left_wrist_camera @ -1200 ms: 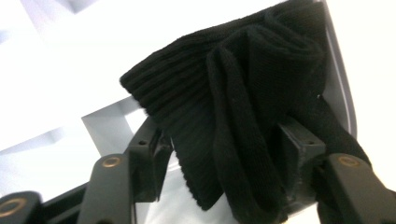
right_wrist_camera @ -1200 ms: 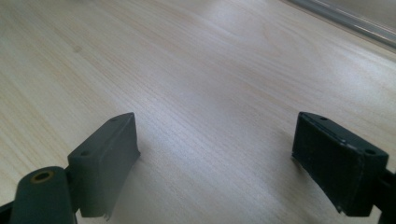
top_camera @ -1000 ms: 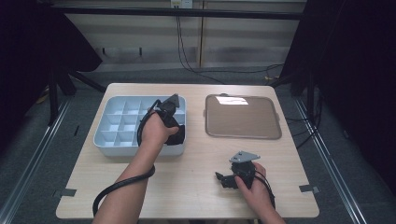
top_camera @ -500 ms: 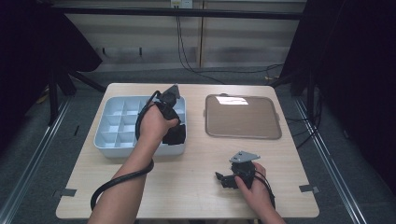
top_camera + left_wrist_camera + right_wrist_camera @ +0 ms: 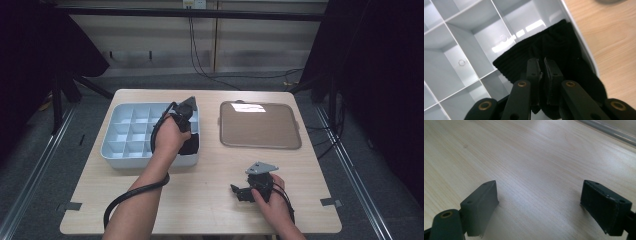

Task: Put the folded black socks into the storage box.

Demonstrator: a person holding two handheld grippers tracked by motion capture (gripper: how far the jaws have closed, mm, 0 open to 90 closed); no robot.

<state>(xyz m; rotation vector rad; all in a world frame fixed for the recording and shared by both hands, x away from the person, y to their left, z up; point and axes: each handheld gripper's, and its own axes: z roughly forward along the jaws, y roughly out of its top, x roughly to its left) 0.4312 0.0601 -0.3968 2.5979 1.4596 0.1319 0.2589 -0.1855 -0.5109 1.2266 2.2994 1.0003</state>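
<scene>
This looks like a lab recording bay rather than a home: a small pale wooden table point(image 5: 200, 200) stands alone on grey carpeted floor point(image 5: 45, 180), with black curtains point(image 5: 385, 75) hung at both sides. Loose black cables point(image 5: 200, 50) run down the plain panelled back wall point(image 5: 150, 35), and strips of grey tape point(image 5: 331, 202) mark the table's corners. Metal floor rails point(image 5: 35, 175) flank it.

Light falls from overhead: the table point(image 5: 210, 195) is evenly bright while the room around it is dark, and a white glare patch sits on the far edge of the brown tray point(image 5: 248, 107), beyond the right gripper point(image 5: 241, 192). In the left gripper view, glare streaks the white organizer point(image 5: 486, 42) ahead of the jaws, and the black cloth point(image 5: 559, 50) between them loses detail. The right gripper view is soft, with faint shadows under its jaws.
</scene>
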